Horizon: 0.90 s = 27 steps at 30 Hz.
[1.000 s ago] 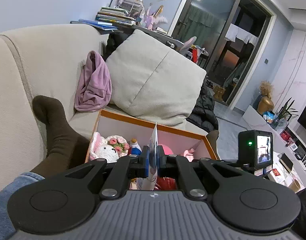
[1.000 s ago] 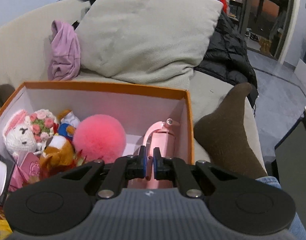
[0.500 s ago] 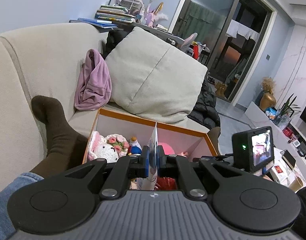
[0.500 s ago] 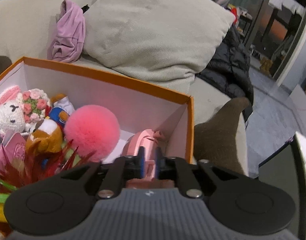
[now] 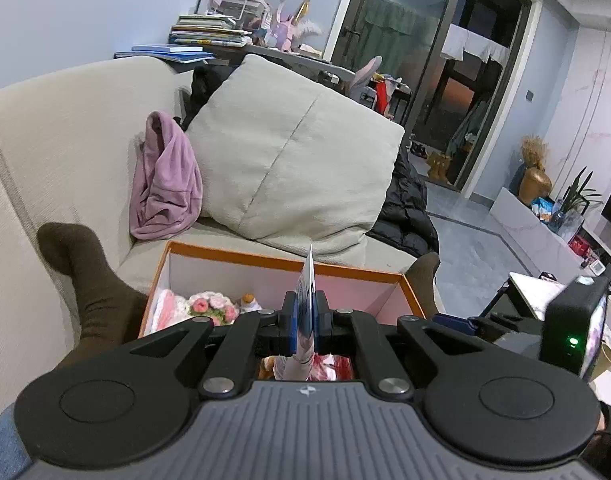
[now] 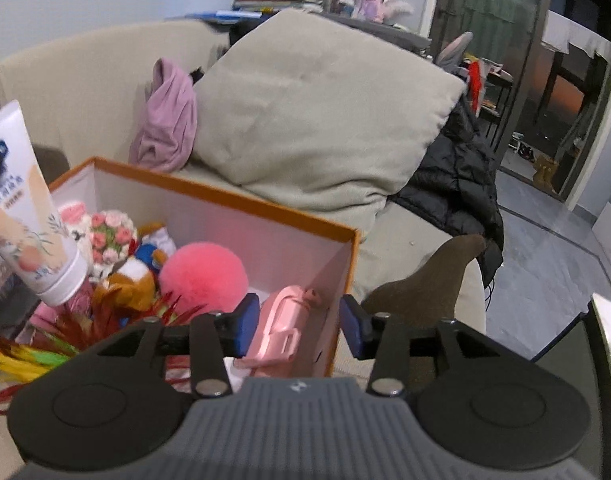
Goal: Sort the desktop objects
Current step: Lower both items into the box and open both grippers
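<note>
Between the opening jaws of the right tool [image 6: 299,328] lies the pale pink plastic toy [image 6: 283,326], unpinched, long axis pointing ahead, inside the orange-rimmed cardboard box [image 6: 225,196]; left tool [image 5: 305,322] pinches a white printed tube [image 5: 306,300].

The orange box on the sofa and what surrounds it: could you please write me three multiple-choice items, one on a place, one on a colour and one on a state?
1. Where does the pink gadget lie?
A. on the cushion
B. inside the orange box, by its right wall
C. on the floor

2. What colour is the fluffy pompom in the box?
A. pink
B. green
C. white

3. What does the left gripper hold?
A. nothing
B. the purple garment
C. a white tube, pinched at its flat end

Answers:
1 B: in the right wrist view the gadget rests against the box's inner right wall, with the right gripper above it, its fingers opening and clear of it.
2 A: the ball beside the plush toys is plainly pink.
3 C: the white tube has its flat end clamped between the left gripper's blue pads.
</note>
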Available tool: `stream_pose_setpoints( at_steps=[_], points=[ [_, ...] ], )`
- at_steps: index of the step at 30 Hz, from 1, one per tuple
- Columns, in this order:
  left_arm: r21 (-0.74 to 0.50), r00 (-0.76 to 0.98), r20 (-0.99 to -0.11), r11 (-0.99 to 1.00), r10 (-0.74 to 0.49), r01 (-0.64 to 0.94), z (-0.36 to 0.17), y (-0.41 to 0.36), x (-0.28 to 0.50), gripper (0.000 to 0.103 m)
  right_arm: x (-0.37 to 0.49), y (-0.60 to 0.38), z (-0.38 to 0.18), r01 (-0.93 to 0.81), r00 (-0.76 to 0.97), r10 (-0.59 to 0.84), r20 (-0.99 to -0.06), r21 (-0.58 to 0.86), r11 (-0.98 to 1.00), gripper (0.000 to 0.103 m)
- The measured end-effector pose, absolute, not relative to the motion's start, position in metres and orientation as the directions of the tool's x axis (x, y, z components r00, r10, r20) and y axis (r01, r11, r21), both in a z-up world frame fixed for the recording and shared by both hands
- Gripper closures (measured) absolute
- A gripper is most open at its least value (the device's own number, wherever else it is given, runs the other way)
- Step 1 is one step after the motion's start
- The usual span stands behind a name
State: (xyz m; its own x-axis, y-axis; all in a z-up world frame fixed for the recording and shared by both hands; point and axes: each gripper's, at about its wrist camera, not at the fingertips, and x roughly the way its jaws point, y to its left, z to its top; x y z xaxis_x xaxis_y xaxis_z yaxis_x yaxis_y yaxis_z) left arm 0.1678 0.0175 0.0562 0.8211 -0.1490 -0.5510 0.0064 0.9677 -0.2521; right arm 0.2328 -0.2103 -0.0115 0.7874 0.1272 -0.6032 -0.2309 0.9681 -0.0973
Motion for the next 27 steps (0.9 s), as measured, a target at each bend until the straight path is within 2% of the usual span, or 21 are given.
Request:
stream_pose_setpoints(
  at_steps=[13,23,27],
  points=[
    [-0.262,0.803,-0.573,0.965,-0.162,0.008,0.043,0.008,0.215,0.096,0.235,-0.244,-0.011,-0.142,0.803,0.154,-0.576,0.067,0.988,0.051],
    [-0.267,0.732,-0.637,0.960,-0.241,0.084,0.010,-0.028,0.248,0.096,0.238,-0.254,-0.011,-0.108,0.799,0.154,-0.581,0.113,0.988,0.051],
    [-0.249,0.706,-0.667,0.964,-0.237,0.090,-0.004,-0.040,0.255,0.096,0.242,-0.254,-0.015,-0.108,0.781,0.155,-0.606,0.114,0.988,0.051]
  ],
)
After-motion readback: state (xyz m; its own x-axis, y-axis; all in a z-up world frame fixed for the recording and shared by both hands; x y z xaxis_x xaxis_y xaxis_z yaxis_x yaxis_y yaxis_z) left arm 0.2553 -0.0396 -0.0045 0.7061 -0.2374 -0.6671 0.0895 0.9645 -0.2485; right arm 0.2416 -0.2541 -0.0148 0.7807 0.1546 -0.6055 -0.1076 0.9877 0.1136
